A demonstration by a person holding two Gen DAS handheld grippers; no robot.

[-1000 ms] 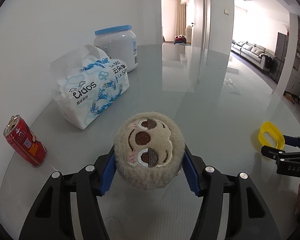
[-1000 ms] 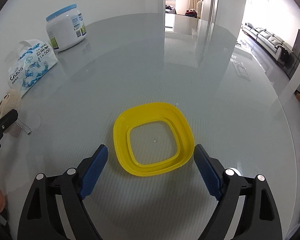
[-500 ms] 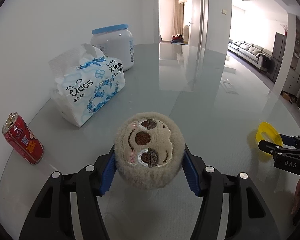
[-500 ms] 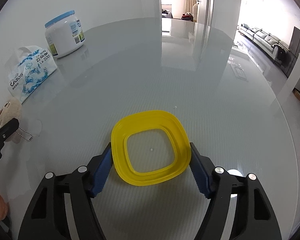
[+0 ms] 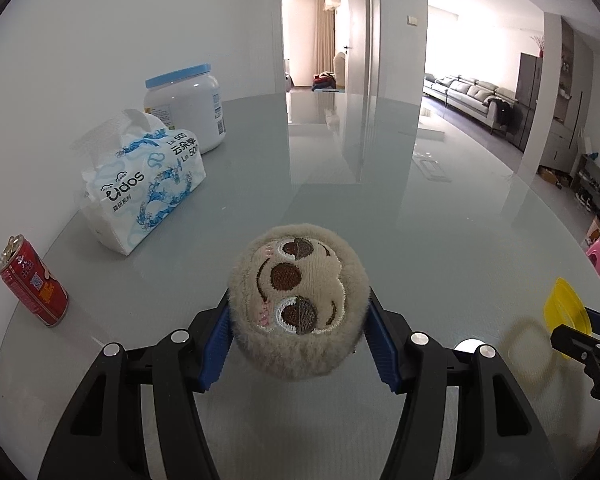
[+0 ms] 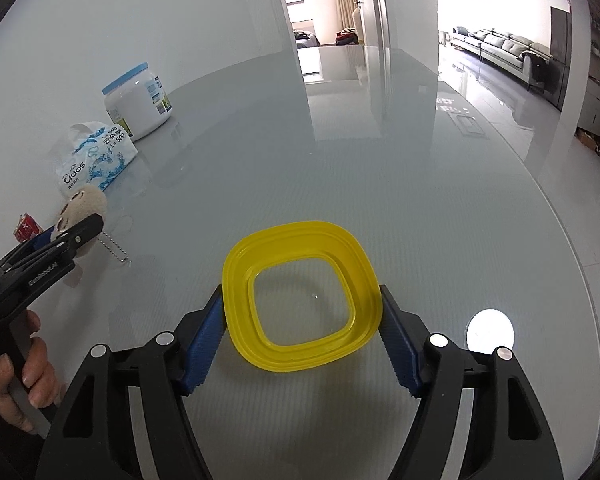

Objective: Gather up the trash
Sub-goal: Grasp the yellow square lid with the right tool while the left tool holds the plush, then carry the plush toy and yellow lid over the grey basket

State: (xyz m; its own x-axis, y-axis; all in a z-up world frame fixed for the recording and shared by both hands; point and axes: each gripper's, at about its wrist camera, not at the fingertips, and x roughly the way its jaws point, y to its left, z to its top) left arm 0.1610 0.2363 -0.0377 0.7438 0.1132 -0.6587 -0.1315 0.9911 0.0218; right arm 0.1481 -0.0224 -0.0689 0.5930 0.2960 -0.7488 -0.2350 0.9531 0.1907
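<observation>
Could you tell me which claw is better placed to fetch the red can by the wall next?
Left, probably: the red can stands on its side of the table, though the left claw grips the plush toy. The right claw, farther away, grips the yellow lid.

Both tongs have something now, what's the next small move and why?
Probably lift both clear and carry them off to a bin, none in view. The left tongs clamp the plush sloth head; the right tongs clamp the yellow ring.
</observation>
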